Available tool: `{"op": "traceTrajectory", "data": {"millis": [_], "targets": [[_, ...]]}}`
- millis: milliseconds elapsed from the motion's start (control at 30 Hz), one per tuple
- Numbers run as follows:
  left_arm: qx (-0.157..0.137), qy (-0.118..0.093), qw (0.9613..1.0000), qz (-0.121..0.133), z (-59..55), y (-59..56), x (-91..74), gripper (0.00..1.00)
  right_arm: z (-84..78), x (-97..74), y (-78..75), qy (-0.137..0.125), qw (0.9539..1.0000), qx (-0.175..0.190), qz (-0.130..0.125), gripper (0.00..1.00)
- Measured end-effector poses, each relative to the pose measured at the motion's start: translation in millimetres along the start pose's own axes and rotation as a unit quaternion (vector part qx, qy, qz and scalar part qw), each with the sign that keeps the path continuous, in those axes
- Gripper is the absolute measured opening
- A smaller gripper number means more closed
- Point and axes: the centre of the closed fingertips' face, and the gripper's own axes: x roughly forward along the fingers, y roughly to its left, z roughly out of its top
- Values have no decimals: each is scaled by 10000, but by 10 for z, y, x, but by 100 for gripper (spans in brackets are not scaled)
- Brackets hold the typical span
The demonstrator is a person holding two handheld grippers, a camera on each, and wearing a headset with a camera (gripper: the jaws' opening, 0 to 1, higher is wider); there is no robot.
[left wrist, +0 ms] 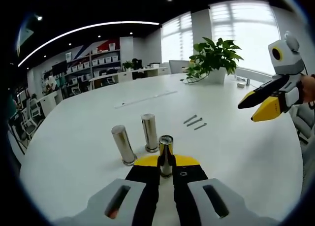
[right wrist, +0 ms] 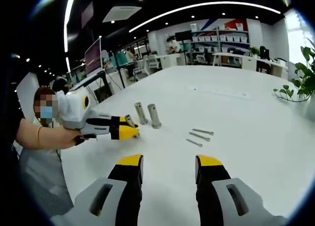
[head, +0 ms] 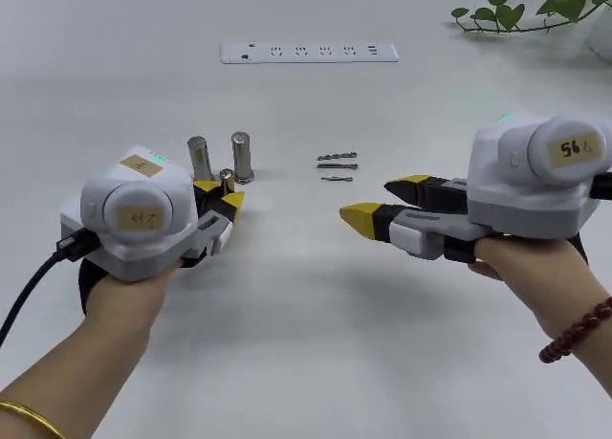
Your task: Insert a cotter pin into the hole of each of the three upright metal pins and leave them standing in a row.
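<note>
Two upright metal pins (head: 200, 157) (head: 241, 157) stand side by side on the white table. A third metal pin (head: 227, 180) (left wrist: 166, 146) sits just in front of them, with my left gripper (head: 228, 196) (left wrist: 166, 160) shut on its shaft. Three cotter pins (head: 337, 166) (left wrist: 195, 121) (right wrist: 199, 136) lie in a short stack to the right of the pins. My right gripper (head: 382, 198) (right wrist: 170, 160) hovers open and holds nothing, a little in front and to the right of the cotter pins.
A white power strip (head: 308, 53) lies at the far side of the table (head: 306, 343). A potted plant (head: 535, 9) reaches in at the far right corner. The background holds office desks and shelves.
</note>
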Motion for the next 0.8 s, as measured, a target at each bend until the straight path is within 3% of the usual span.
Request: {"op": "traceTrajectory", "data": {"millis": [300, 800], "targets": [[-149, 78, 9998, 128, -72, -95, -42, 6, -18, -49, 13, -37, 10000, 74, 16, 37], [-304, 71, 9979, 563, -155, -94, -87, 6, -33, -38, 58, -32, 9999, 105, 83, 37]]}}
